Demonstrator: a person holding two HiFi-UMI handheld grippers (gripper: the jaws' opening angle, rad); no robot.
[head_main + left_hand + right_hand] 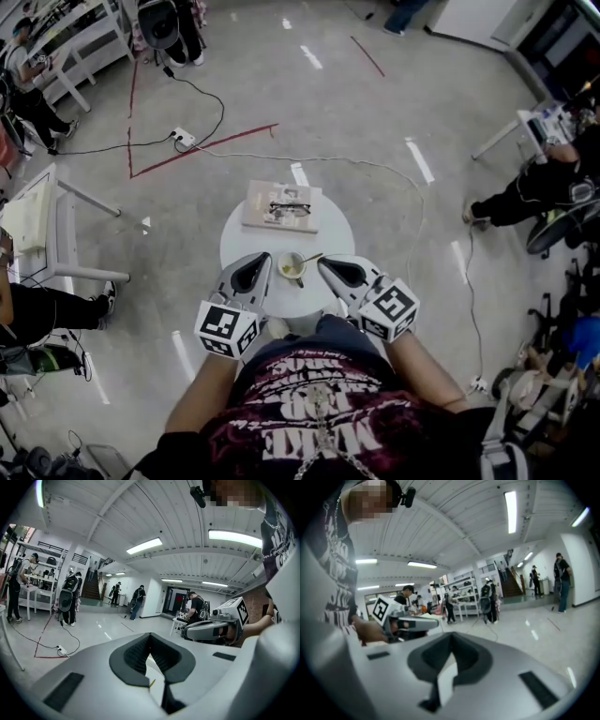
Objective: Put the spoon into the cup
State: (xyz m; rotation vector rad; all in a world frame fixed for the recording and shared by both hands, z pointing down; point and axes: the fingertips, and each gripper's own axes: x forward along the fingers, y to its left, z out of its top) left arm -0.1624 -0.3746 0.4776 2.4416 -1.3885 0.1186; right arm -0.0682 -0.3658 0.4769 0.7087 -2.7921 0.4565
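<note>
In the head view a small pale cup point(292, 268) stands near the front of a round white table point(244, 239). A spoon point(310, 258) rests in the cup, its thin handle leaning over the rim to the right. My left gripper point(266, 258) sits just left of the cup, and my right gripper point(322, 262) just right of it, close to the handle's end. Neither touches the cup or the spoon. In the left gripper view, the left gripper point(150, 637) has its jaws together with nothing held. In the right gripper view, the right gripper point(451, 638) is likewise shut and empty.
A book point(281, 206) with a pair of glasses point(290, 208) on it lies at the table's far side. Cables point(202, 141) and a power strip point(182, 139) lie on the floor beyond. White desks and people stand around the room's edges.
</note>
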